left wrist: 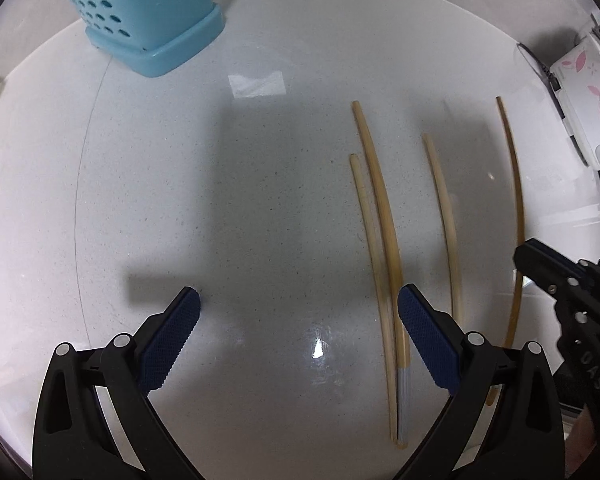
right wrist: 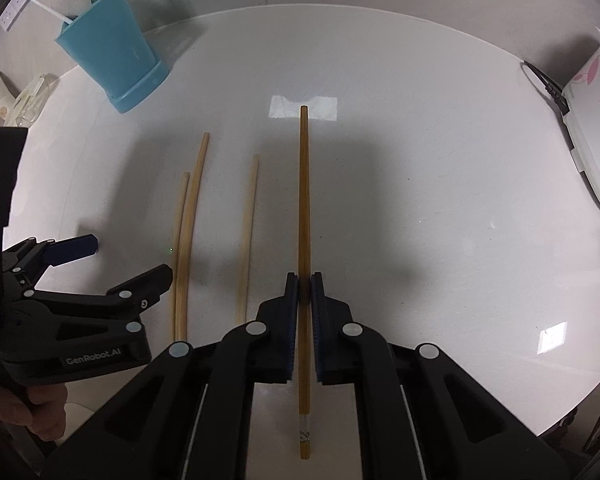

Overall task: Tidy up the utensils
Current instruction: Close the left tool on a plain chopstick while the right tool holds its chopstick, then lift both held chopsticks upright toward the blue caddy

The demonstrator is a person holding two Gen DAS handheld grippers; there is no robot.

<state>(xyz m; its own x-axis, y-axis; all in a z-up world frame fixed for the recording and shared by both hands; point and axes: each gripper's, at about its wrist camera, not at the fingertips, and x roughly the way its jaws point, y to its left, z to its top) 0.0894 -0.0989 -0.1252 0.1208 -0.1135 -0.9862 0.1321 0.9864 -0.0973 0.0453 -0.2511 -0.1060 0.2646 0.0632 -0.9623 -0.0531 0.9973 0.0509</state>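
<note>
The right tongs [right wrist: 305,280] are clamped on the dark chopstick [right wrist: 303,200], rightmost of four on the counter [right wrist: 420,160], left tongs [left wrist: 298,312] apart and empty, so the pickup is underway and next comes carrying it to the blue holder [right wrist: 116,52].

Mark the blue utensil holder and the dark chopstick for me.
blue utensil holder [right wrist: 112,52]: right wrist view, front wall.
dark chopstick [right wrist: 304,200]: right wrist view, mid-shaft ahead of the right gripper [right wrist: 304,280].
</note>
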